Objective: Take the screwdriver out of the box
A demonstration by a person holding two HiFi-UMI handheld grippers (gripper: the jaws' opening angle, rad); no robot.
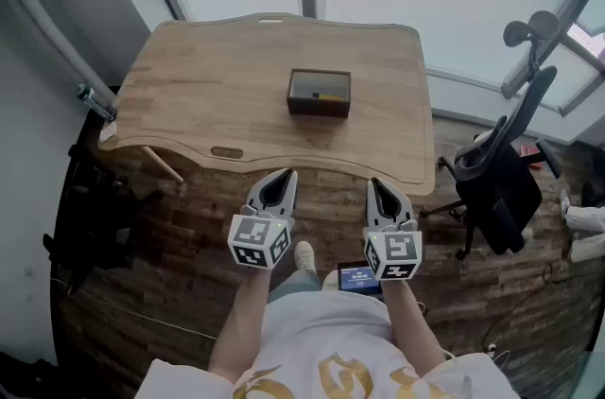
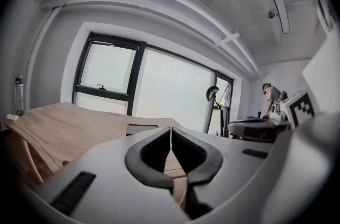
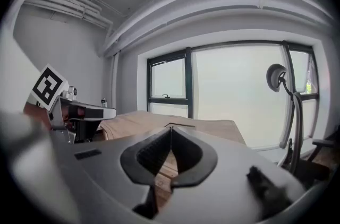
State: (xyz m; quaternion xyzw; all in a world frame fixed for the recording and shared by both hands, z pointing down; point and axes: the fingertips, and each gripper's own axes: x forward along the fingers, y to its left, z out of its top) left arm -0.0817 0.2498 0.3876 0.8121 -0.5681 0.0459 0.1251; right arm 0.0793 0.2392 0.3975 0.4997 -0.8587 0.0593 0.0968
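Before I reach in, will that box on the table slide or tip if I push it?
The box looks low and wide, so it would likely slide rather than tip. The table looks smooth, so little may hold it. Only a small yellowish thing shows inside, so it is probably light.

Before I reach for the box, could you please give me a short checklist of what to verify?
1. Box standing on the table, within view: ok.
2. Screwdriver inside: cannot tell; only a small yellow item shows in it.
3. Left tool empty: ok.
4. Right tool empty: ok.
5. Jaws open for a grasp: not ok; both tools are shut.
6. Table surface between tools and box bare: ok.
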